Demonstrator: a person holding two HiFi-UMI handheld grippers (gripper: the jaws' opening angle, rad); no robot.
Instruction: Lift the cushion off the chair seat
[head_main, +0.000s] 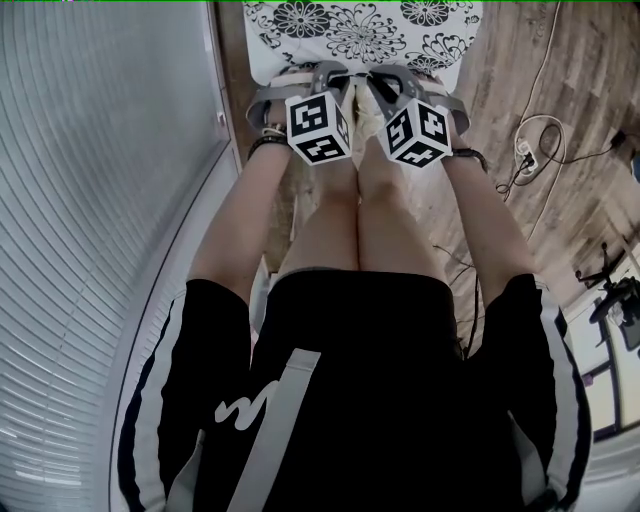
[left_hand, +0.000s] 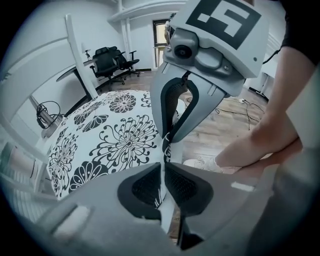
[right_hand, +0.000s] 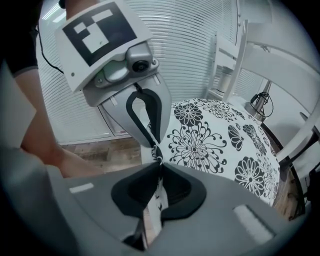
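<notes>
Wood-plank floor runs along the right, and white slatted blinds fill the left. On the seat of the white chair lies the black-and-white floral cushion, just ahead of the person's knees. The left gripper has its jaws closed on the cushion's near edge (fabric pinched thin between the pads). The right gripper clamps the same edge just beside it.
</notes>
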